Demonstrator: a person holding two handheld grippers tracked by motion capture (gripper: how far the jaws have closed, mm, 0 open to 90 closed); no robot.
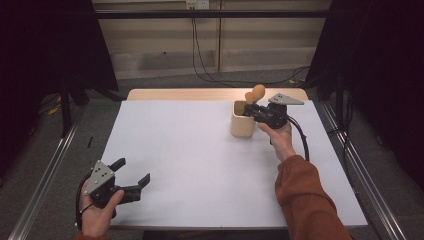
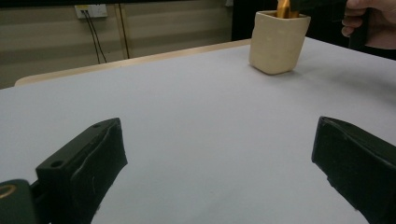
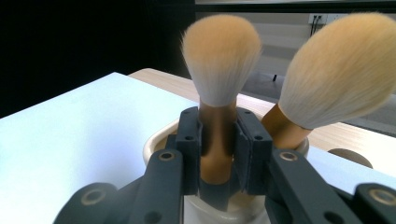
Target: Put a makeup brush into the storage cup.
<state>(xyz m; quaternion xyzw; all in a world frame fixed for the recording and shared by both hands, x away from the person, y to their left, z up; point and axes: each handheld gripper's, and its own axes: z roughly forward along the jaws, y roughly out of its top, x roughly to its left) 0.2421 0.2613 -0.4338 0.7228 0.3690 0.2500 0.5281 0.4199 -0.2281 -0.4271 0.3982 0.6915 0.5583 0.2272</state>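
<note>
A cream cup [image 1: 243,121] stands at the back right of the white table [image 1: 200,150]. Two makeup brushes with tan bristles stick up out of the cup. My right gripper [image 1: 252,107] reaches over the cup's rim from the right and is shut on the golden handle of the left brush [image 3: 219,70], just above the cup [image 3: 159,142]. The other brush [image 3: 338,70] leans to the right beside it, free. My left gripper [image 1: 134,172] rests at the table's front left, jaws wide open and nothing between them. In the left gripper view the cup [image 2: 278,42] stands far off.
Bare white table surface lies between the two grippers. A wooden strip [image 1: 165,94] runs along the table's far edge. Cables [image 1: 205,70] trail across the floor behind it. Metal rails [image 1: 45,180] border both sides.
</note>
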